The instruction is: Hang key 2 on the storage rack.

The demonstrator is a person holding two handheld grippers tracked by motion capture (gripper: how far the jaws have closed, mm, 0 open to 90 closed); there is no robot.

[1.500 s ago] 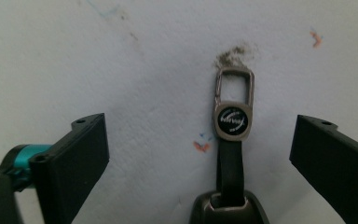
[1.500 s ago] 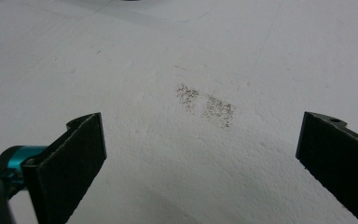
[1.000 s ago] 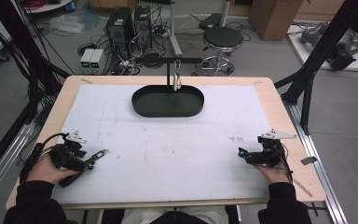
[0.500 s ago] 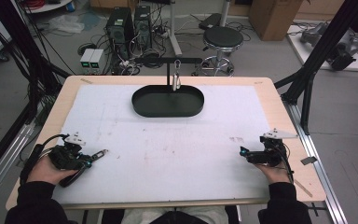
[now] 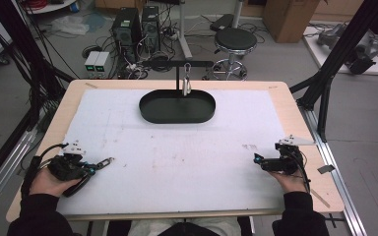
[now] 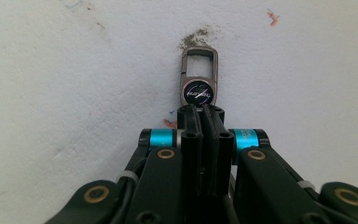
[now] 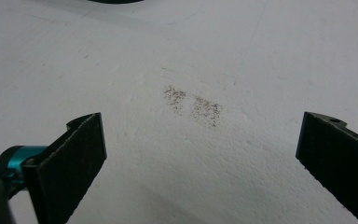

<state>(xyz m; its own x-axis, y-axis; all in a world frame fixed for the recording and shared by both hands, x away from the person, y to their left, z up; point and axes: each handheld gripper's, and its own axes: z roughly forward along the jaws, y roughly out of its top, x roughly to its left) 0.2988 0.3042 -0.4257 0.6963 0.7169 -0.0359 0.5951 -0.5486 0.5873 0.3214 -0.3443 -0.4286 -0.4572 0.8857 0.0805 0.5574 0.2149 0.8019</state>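
Left gripper (image 6: 199, 112) has just been closing and its jaws now pinch the near end of a small metal keychain clasp (image 6: 198, 84), which lies flat on the white mat (image 5: 177, 162) at the table's near-left — so the pick looks secured and a lift is likely next. Right gripper (image 7: 200, 154), jaws wide apart and holding nothing, rests near-right. Farther off, a black oval tray (image 5: 147, 105) carries a hanging stand (image 5: 178, 69) — probably the clasp's destination.
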